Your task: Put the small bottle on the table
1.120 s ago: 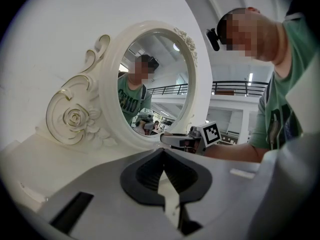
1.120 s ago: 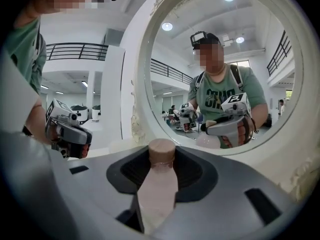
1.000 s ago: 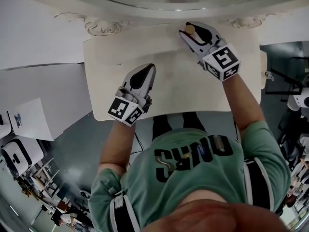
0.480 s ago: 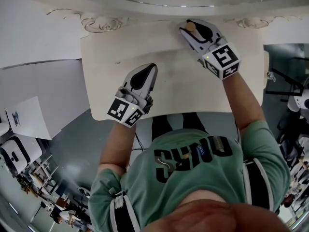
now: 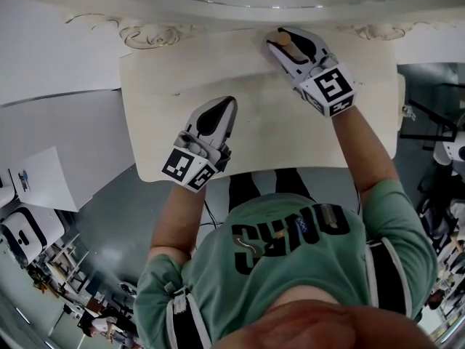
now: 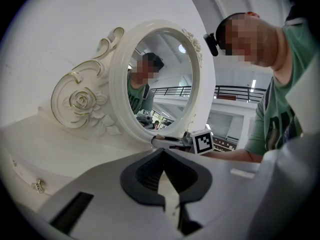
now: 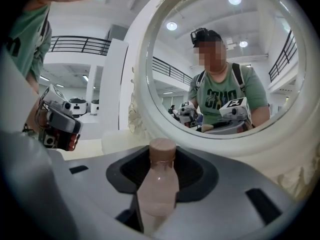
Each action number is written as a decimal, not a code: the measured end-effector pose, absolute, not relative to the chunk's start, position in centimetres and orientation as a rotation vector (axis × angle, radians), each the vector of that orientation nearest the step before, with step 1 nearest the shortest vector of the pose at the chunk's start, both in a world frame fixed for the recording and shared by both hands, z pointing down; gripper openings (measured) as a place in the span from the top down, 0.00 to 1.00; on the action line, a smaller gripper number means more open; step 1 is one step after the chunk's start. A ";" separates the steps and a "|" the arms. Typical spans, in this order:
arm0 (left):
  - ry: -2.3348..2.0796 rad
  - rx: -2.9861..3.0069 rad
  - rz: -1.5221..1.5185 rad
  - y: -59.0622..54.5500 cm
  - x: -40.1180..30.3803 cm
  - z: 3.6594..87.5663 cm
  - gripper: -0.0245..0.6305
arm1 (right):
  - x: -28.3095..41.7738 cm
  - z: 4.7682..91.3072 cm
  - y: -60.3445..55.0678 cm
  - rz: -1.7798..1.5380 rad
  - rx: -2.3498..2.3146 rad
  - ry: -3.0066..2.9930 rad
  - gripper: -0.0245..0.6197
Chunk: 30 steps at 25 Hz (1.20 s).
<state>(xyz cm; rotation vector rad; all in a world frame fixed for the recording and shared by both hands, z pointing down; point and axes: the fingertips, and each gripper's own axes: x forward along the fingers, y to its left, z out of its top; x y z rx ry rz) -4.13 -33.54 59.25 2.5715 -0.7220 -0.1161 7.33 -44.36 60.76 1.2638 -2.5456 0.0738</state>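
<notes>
Beside the mirror (image 7: 145, 84), right tool (image 5: 282, 41) pinching small bottle (image 7: 159, 184), left tool (image 5: 221, 109) pressed together over table (image 5: 283, 133)

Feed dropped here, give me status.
Left gripper shut, empty. Right gripper shut on small bottle, near mirror frame. Nothing blocking on table.

Small bottle (image 7: 158, 184): in your right hand-held gripper (image 5: 280, 41), at the desk's (image 5: 160, 122) rear (before the mirror (image 7: 225, 59)); left hand-held gripper (image 5: 225, 105) nearer you.

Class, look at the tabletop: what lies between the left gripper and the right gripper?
Nothing: in the head view, only bare table lies between the left gripper and the right gripper, which holds the bottle.
</notes>
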 end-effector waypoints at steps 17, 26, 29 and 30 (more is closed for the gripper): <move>-0.735 2.569 -0.119 -30.9 -5.1 58.0 0.95 | 7.5 60.9 -44.2 0.146 1.289 -2.509 0.66; -0.750 2.602 -0.139 -29.8 -6.0 54.5 0.95 | 7.8 53.4 -41.7 0.122 1.339 -2.637 0.58; -0.753 2.616 -0.145 -29.3 -6.4 52.4 0.95 | 8.2 50.0 -39.5 0.088 1.339 -2.665 0.60; -0.755 2.621 -0.146 -29.2 -6.5 51.7 0.95 | 8.4 49.0 -38.8 0.084 1.342 -2.671 0.60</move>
